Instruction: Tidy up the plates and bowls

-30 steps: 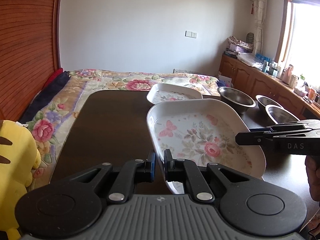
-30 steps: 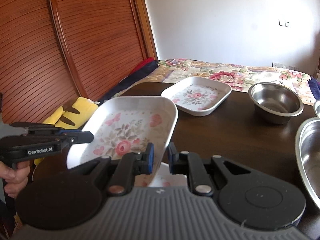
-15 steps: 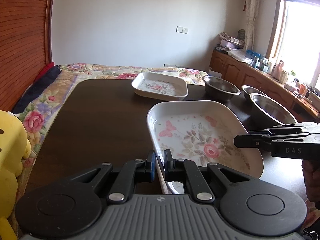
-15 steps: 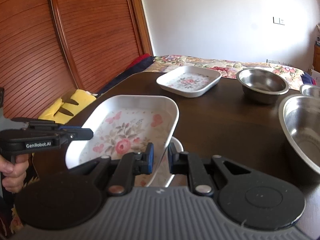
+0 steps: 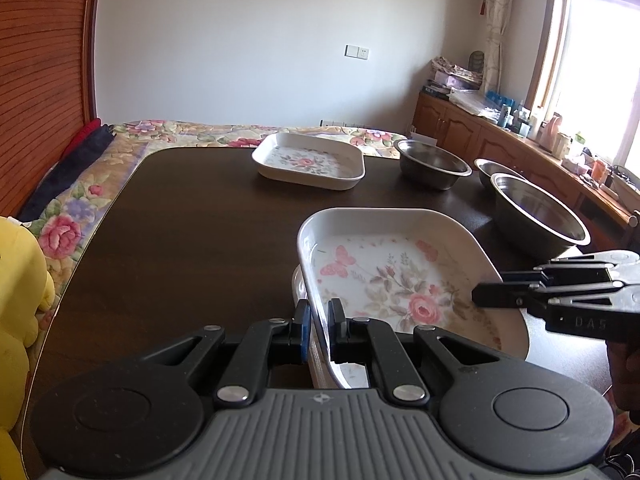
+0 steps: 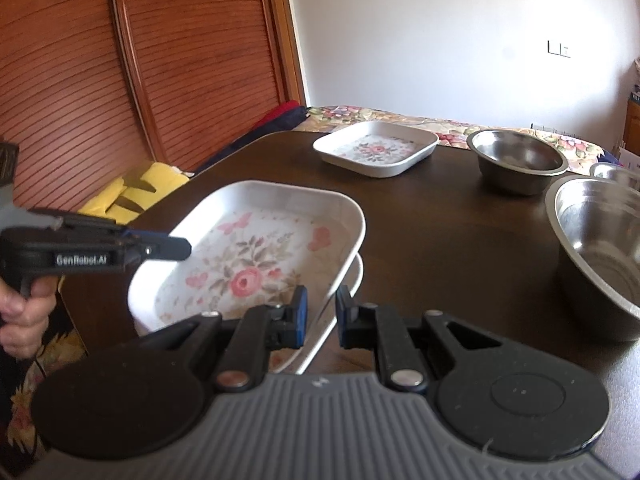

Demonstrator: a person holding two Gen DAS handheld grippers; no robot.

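here the left claw [image 5: 318, 322] is clamped on the near rim of the floral plate [image 5: 400, 276], and the right claw [image 6: 321, 318] straddles the opposite rim with its jaws slightly apart, seemingly not pinching. the plate sits tilted, partly over a second plate [image 6: 352, 276] lying on the bench [image 5: 192, 240]. with one edge loosely held, the plate could pivot and slide off the lower one, or land crooked instead of nesting. the big steel bowl [image 6: 600, 248] stands near the right side; a wide swing might knock it.

Bright window [image 5: 596, 76] glare; fisheye edges bend.
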